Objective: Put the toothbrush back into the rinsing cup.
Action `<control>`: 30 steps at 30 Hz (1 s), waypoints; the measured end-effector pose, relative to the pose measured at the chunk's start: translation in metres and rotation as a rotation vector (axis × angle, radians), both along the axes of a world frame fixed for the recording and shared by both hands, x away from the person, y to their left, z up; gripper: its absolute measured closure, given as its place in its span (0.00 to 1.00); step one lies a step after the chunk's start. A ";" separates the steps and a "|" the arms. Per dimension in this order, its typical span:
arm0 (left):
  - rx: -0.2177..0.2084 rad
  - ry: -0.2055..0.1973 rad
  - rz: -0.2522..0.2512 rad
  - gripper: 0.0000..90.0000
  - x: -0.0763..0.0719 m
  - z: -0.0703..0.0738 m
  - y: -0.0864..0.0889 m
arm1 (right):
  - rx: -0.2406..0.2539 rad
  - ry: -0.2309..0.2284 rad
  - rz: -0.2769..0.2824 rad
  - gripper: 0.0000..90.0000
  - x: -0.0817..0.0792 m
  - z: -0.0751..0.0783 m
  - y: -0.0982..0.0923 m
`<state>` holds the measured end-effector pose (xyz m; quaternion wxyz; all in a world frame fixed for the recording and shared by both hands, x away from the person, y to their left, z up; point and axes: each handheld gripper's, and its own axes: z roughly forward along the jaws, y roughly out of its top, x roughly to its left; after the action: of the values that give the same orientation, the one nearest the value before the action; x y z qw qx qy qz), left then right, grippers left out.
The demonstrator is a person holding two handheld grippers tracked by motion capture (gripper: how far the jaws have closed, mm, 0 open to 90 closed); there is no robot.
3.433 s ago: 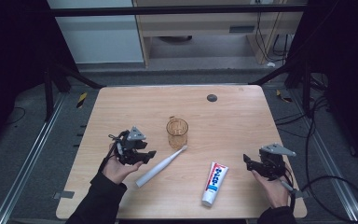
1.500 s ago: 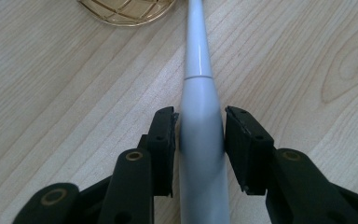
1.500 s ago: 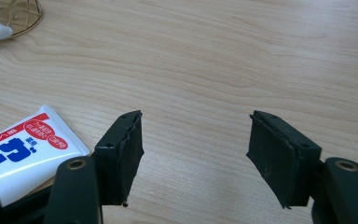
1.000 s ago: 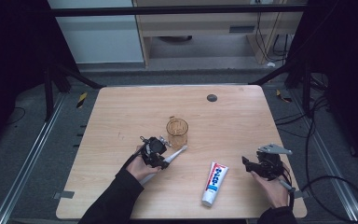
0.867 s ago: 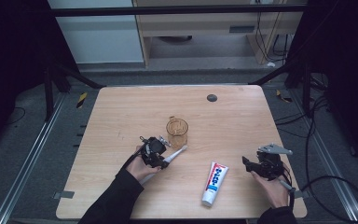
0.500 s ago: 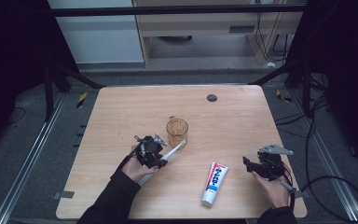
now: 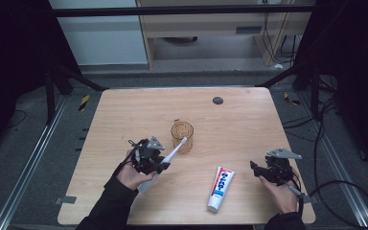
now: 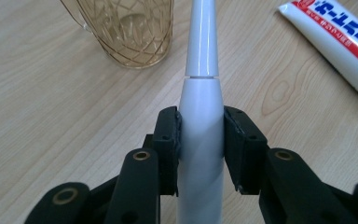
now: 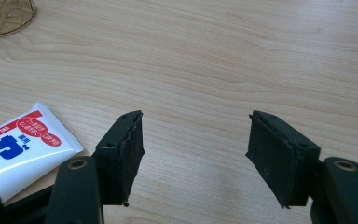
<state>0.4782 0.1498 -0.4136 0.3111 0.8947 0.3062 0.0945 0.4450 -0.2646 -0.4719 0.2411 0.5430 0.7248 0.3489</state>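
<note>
Figure: the left gripper (image 7: 159, 164) carries an electric toothbrush (image 7: 165, 159) toward an amber cup (image 7: 182, 135) near the middle of the wooden table (image 7: 124, 110). In the left gripper view both black pads are pressed flat against the white handle (image 8: 200, 126), at its thick upper body just below the seam where the slim neck begins; the jaws stand about half closed, set by the width of the handle. From above, the brush lies tilted, its head raised toward the cup's near rim and its tail end beside the person's left hand (image 7: 133, 175).

Handling, as judged: the brush is rigid, glossy plastic, likely a little heavy toward its base because of the motor and battery. A smooth, tapering body may slide or swivel between flat pads, so the grip belongs on the wide straight section, as here, rather than on the narrow neck. The cup looks thin-walled, light and easily tipped; the brush head should enter from above without knocking the rim.

The right gripper (image 7: 264, 171) rests at the near right of the table, jaws wide apart and empty over bare wood. A toothpaste tube (image 7: 221, 188), soft and squeezable, lies flat just to its left, untouched.
</note>
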 end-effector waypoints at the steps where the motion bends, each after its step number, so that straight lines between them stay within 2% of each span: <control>1: -0.006 -0.005 0.003 0.74 -0.001 0.003 0.002 | 0.000 0.000 0.000 0.39 0.000 0.000 0.000; 8: -0.065 -0.054 0.035 0.74 -0.004 0.021 0.015 | -0.002 -0.001 0.002 0.40 0.000 0.000 0.000; 13: -0.104 -0.089 0.078 0.74 -0.005 0.031 0.027 | -0.005 -0.005 0.000 0.40 0.000 -0.001 -0.001; 14: -0.119 -0.106 0.100 0.74 -0.005 0.034 0.031 | -0.006 -0.006 0.000 0.40 0.001 -0.001 -0.001; 22: -0.156 -0.160 0.170 0.74 -0.004 0.041 0.041 | -0.004 -0.019 -0.002 0.39 0.000 -0.002 -0.001; 24: -0.166 -0.189 0.205 0.74 -0.004 0.043 0.044 | -0.002 -0.021 -0.004 0.39 0.000 -0.002 -0.001; 26: -0.176 -0.198 0.217 0.74 -0.004 0.044 0.045 | 0.002 -0.023 -0.007 0.39 -0.001 -0.001 -0.001; 30: -0.188 -0.245 0.258 0.74 -0.004 0.049 0.048 | 0.001 -0.030 -0.008 0.38 0.000 -0.001 -0.001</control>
<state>0.4745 0.1980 -0.3647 0.4136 0.7970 0.3855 0.2125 0.4445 -0.2659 -0.4734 0.2532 0.5406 0.7187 0.3565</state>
